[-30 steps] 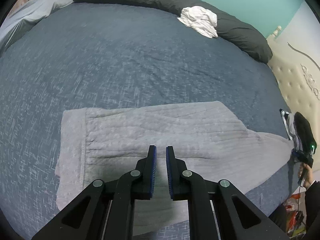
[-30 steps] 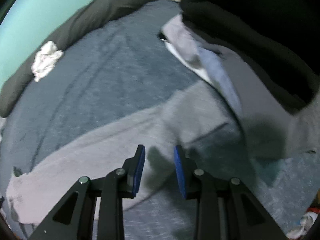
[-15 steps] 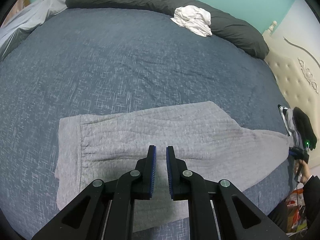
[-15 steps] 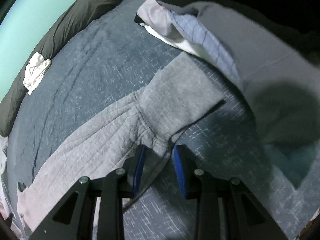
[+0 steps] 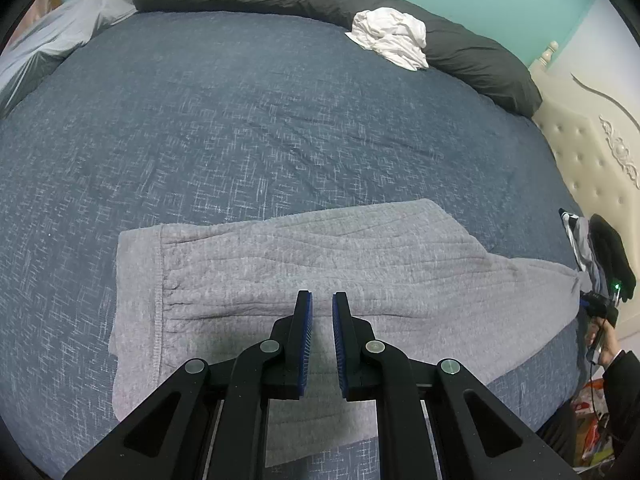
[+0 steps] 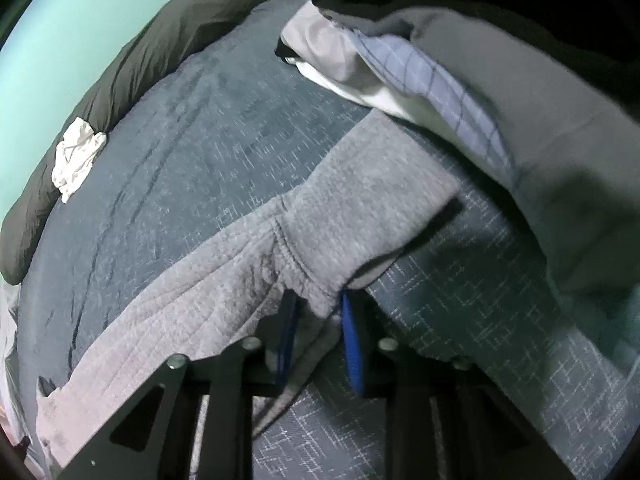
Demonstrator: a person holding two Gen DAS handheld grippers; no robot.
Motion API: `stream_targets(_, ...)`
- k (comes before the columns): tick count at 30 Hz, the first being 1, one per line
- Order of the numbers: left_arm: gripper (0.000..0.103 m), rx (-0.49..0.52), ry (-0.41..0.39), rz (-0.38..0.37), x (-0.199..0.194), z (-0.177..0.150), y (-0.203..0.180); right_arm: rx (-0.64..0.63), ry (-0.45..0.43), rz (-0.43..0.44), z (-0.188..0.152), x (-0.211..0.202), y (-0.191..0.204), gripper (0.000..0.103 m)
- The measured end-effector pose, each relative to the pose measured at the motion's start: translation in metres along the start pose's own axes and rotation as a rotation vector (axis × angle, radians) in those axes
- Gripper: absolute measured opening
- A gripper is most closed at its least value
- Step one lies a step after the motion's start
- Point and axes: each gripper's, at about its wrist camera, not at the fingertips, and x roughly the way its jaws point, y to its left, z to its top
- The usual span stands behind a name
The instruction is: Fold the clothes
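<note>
1. The right tongs had just been closing, and their blue pads sat on either side of a bunched fold at the gathered cuff seam of the grey sweatpants; the cloth was between them and looked pinched
2. The left tongs were nearly shut with nothing in them, held above the broad upper part of the sweatpants, just short of the waistband
3. The sweatpants lay flat on the bed, long axis running side to side across the near edge: waistband out to the left of the left tongs, leg tapering off to the right, where the person's right hand worked at the cuff end
4. So the right hand had the cuff end and the left was nearer the waist; a fold that carries the cuff toward the waistband would probably travel along that long axis
5. Beyond the garment the blanket was bare as far as the dark bolster and the crumpled white cloth, so there was room farther in
6. Tight spot: the pile of other clothes lay just beside the cuff on the right, and the near hem sat close to the bed's edge
</note>
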Motion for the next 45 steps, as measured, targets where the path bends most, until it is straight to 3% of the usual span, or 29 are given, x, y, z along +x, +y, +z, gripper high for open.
stream_targets(2,0.011,-0.002,-0.003,0.0,-0.001,0.0,0.001,0.026,-0.047,0.043,0.0,-0.013,-0.001,0.013)
stream_targets(9,0.011,-0.011,-0.018,-0.004,-0.009,0.001,0.004,-0.022,-0.16,0.157,0.005,-0.055,0.011,0.01)
stream_targets(19,0.011,-0.042,-0.073,0.007,-0.041,0.004,0.021,-0.14,-0.228,0.235,0.01,-0.098,0.058,0.009)
stream_targets(24,0.011,-0.085,-0.099,0.025,-0.062,0.002,0.048,-0.255,-0.266,0.323,0.014,-0.122,0.122,0.009)
stream_targets(29,0.011,-0.131,-0.101,0.04,-0.074,-0.012,0.077,-0.352,-0.276,0.41,0.0,-0.155,0.182,0.009)
stream_targets(34,0.011,-0.175,-0.096,0.048,-0.08,-0.03,0.106,-0.486,-0.268,0.473,-0.026,-0.168,0.271,0.009)
stream_targets(45,0.011,-0.222,-0.119,0.038,-0.096,-0.051,0.151,-0.808,-0.152,0.599,-0.153,-0.157,0.477,0.009)
